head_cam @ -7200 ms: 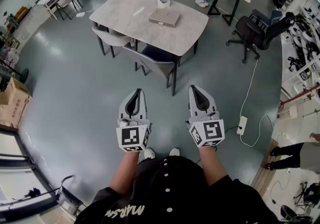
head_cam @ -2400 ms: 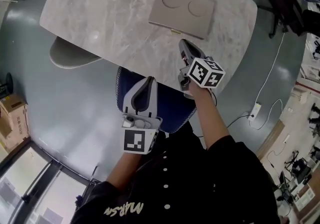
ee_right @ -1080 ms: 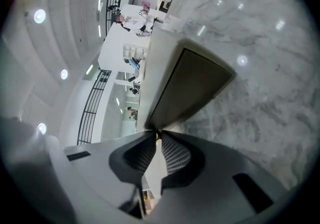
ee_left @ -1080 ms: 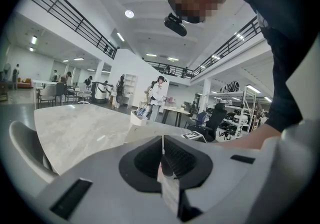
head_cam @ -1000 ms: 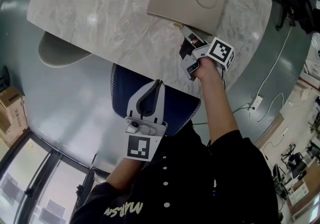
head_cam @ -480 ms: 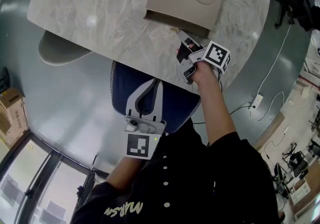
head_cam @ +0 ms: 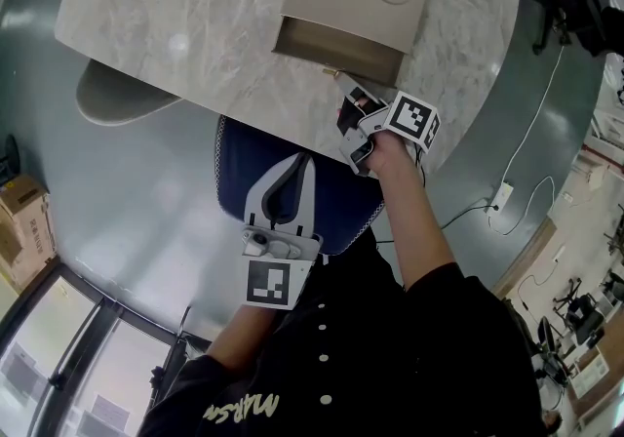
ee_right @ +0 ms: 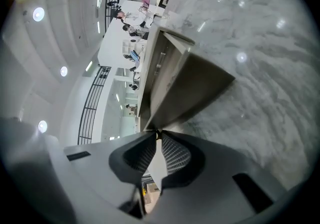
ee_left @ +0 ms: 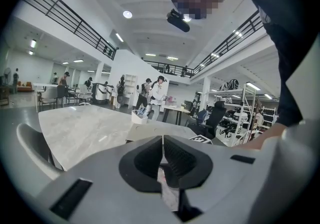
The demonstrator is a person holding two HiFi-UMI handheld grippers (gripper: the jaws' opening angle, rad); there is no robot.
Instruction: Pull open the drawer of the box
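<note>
Pale grey left gripper (head_cam: 304,162), right gripper (head_cam: 341,82) alike, black ribbed jaws, marker cubes (head_cam: 268,283), black buttoned top (head_cam: 375,372)

a pale marbled tabletop (head_cam: 175,6) stands on a grey floor (head_cam: 127,201). a blue chair (head_cam: 341,196) is tucked under its near edge, a pale grey chair (head_cam: 112,99) under its left edge. a white power strip (head_cam: 500,197) lies on the floor at right, a brown carton (head_cam: 21,220) at far left.

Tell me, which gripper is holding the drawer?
The right gripper: its jaws are shut on the front of the open drawer on the table. The left gripper hangs over the blue chair, jaws shut on nothing.
</note>
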